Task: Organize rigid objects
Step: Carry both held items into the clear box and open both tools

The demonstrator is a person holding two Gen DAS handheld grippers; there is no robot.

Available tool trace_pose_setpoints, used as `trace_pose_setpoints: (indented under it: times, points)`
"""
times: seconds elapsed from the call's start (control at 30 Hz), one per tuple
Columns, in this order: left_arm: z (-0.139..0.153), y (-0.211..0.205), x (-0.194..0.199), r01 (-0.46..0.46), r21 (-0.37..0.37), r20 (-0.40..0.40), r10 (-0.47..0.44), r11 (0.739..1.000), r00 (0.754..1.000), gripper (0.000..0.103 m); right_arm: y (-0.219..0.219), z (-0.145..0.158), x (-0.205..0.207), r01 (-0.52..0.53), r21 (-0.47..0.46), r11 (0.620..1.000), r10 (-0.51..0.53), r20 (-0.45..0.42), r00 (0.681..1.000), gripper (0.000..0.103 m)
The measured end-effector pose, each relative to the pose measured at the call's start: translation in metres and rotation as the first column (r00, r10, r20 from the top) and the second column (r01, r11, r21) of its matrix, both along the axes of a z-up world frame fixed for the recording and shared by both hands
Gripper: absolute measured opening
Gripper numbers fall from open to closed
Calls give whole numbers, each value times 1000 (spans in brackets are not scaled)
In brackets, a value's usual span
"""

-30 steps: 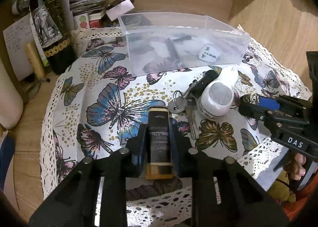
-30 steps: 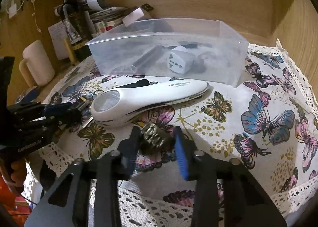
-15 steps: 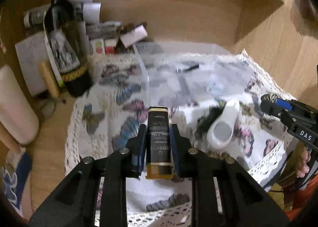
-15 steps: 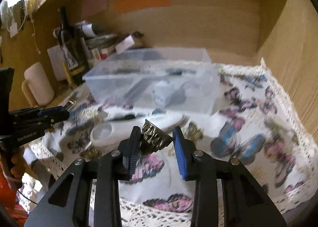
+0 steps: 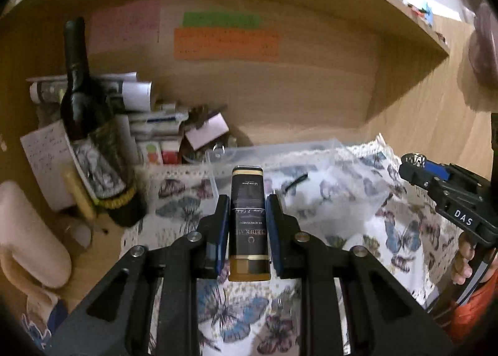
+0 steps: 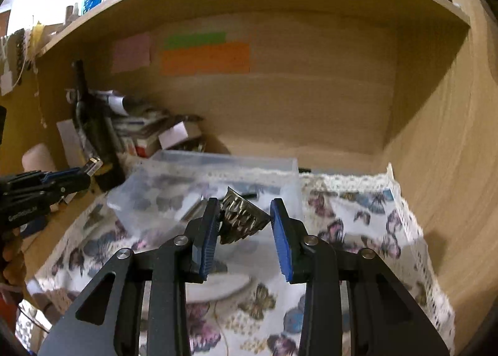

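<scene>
My left gripper [image 5: 248, 215] is shut on a black box with gold trim [image 5: 248, 219], held in the air above the butterfly cloth [image 5: 401, 231]. My right gripper [image 6: 243, 225] is shut on a fluted metal mould [image 6: 241, 219], also lifted; it shows in the left wrist view [image 5: 415, 166] too. The clear plastic bin [image 6: 218, 181] with small items inside stands just ahead of both grippers. A white oblong device [image 6: 218, 289] lies on the cloth below the right gripper. The left gripper shows at the left of the right wrist view [image 6: 77, 177].
A dark wine bottle [image 5: 93, 144] stands at the left with papers and small boxes [image 5: 162, 128] behind it. A pale mug [image 5: 25, 231] is at far left. Wooden back and side walls [image 6: 435, 138] close in the shelf.
Both grippers have risen from the cloth with their objects and tilted up toward the back wall; the bin now sits lower in both views.
</scene>
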State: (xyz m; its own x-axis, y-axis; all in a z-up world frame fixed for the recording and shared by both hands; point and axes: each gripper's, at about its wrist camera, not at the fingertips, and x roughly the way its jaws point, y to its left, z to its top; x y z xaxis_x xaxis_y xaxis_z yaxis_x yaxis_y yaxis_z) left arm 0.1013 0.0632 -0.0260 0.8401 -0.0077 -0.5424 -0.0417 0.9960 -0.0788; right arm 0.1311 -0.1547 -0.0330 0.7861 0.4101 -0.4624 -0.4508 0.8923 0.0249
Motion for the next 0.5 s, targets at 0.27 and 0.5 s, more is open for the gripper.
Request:
trace_pose_setpoints:
  times: [0.27,0.5]
  points:
    - [12,7,37,10,-26,6,-10,1000,1000,23,24,20,30,-13,-20,1000,13,33,999,30]
    - [-4,6,68,25,-29,-57,-27,999,998,23,46,5,64,-36,-59,998,35,-26,999,30]
